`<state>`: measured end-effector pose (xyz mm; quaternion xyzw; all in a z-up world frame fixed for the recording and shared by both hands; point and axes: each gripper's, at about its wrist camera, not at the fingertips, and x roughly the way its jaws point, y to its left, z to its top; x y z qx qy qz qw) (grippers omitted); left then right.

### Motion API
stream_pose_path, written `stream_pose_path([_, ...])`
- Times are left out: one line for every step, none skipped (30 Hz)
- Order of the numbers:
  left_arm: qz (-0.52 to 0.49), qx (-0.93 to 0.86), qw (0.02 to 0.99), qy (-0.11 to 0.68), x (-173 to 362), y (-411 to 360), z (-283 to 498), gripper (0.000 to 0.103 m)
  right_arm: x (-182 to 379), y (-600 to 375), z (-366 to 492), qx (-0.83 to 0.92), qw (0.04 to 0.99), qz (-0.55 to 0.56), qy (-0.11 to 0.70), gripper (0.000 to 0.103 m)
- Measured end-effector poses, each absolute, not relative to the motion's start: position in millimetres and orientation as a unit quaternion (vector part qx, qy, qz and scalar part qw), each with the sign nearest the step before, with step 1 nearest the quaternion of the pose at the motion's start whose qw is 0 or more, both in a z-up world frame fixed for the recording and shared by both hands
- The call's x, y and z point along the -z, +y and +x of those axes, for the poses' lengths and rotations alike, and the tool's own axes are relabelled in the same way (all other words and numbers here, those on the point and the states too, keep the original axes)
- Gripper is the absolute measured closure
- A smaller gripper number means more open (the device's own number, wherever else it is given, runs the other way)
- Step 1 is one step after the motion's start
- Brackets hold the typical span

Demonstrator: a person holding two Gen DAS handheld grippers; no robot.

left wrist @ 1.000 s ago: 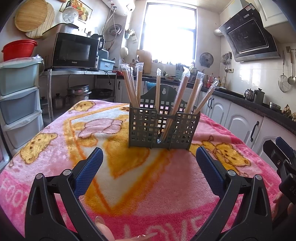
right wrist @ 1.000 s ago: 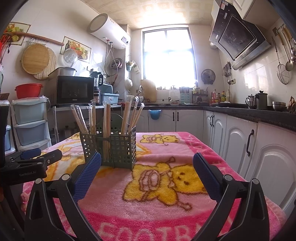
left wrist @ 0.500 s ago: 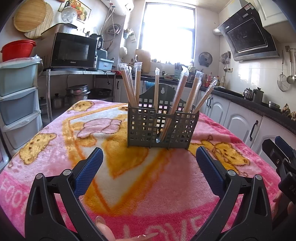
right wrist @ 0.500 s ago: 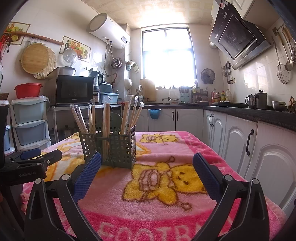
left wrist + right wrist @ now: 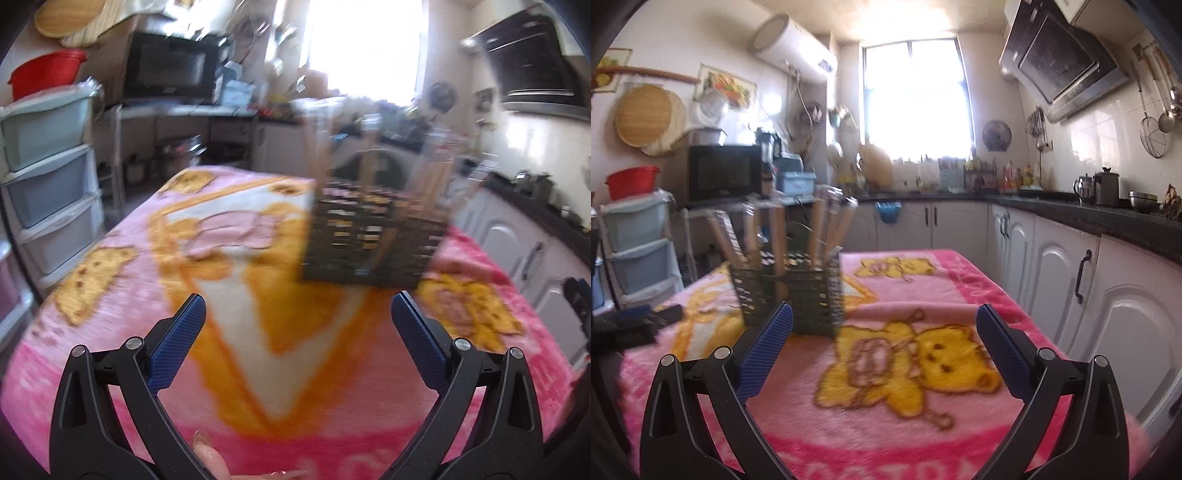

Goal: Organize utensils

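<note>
- Standing on the pink blanket (image 5: 960, 273) that covers the table, the dark mesh utensil caddy (image 5: 798, 295) sits ahead of both grippers, well apart from either; in the left wrist view the same caddy (image 5: 373, 243) shows ahead and to the right, heavily blurred.
- Both tools are empty: the left gripper (image 5: 297, 317) has its blue-padded fingers (image 5: 177, 345) spread wide, and the right gripper (image 5: 884, 328) is likewise spread, with nothing between its fingers (image 5: 764, 350).
- Wrapped chopstick pairs (image 5: 816, 229) stand upright or leaning in the caddy, their sleeved tops rising well above its rim.
- Handling, as a judgement: each pair looks light, thin and stiff, but the clear sleeve probably makes it slippery, so a firm pinch across the upper shaft, above the rim where it stands clear of its neighbours, seems the best hold.
- The caddy itself looks like light, rigid plastic mesh; it may tip or slide on the soft blanket if a stick drags on the way out, so a straight upward pull is safest.
- Count: one caddy, with a divider showing at least two compartments in the right wrist view.
- Count of wrapped pairs: roughly six or seven, but motion blur in both views keeps me from fixing an exact figure.
- Two grippers, one per hand.
</note>
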<state>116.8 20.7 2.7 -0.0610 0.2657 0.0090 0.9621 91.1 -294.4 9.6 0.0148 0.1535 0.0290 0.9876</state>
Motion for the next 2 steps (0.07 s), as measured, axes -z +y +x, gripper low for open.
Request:
stream_pose_path([-0.055,-0.025,0.958,0.281,-3,31,125,0.010,-10,-302,103,-0.022,0.984,0.016,0.174,0.006])
stream_pose_path([-0.042,-0.054,0.950,0.304,-1,47,138,0.010,-10,-311,119,-0.014,0.979,0.016,0.202,0.006])
